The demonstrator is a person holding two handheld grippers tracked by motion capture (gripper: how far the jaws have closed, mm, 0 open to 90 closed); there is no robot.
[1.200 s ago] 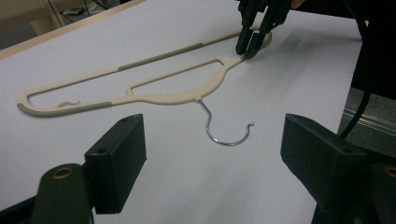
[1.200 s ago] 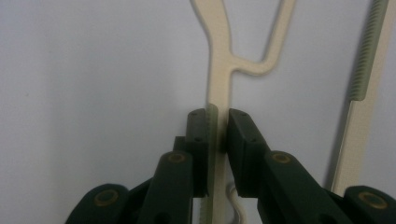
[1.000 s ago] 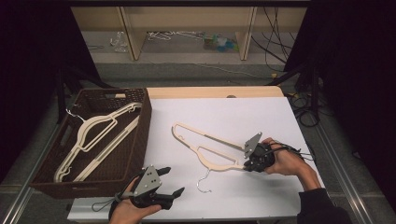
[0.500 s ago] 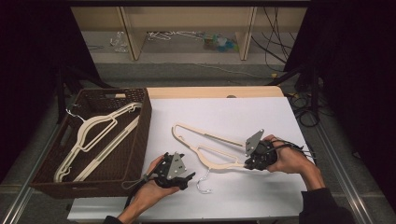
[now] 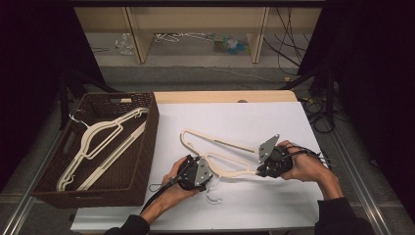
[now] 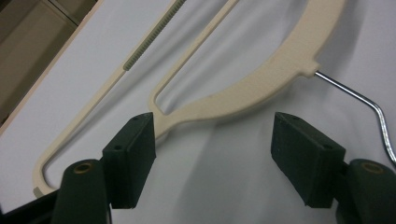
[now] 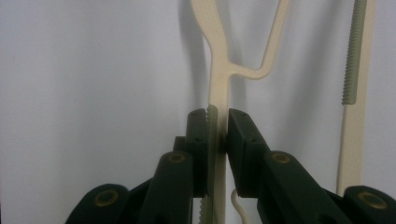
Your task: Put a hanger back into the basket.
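Observation:
A cream plastic hanger (image 5: 215, 157) with a metal hook (image 5: 214, 196) lies on the white table top. My right gripper (image 5: 260, 170) is shut on the hanger's right end; in the right gripper view its jaws clamp the thin arm of the hanger (image 7: 218, 70). My left gripper (image 5: 205, 171) is open at the hanger's neck. In the left gripper view its jaws stand wide apart just short of the curved shoulder of the hanger (image 6: 243, 95), with the wire hook (image 6: 359, 100) leading off to the right.
A dark wicker basket (image 5: 142, 147) at the left holds two more cream hangers (image 5: 100, 144). The white sheet (image 5: 274, 122) covers the table. Shelves with clutter (image 5: 195, 39) stand beyond the far edge. Cables (image 5: 318, 107) hang at the right.
My left gripper has moved from the front edge of the table up and right to the hanger's neck. The right gripper stays clamped on the hanger's end.

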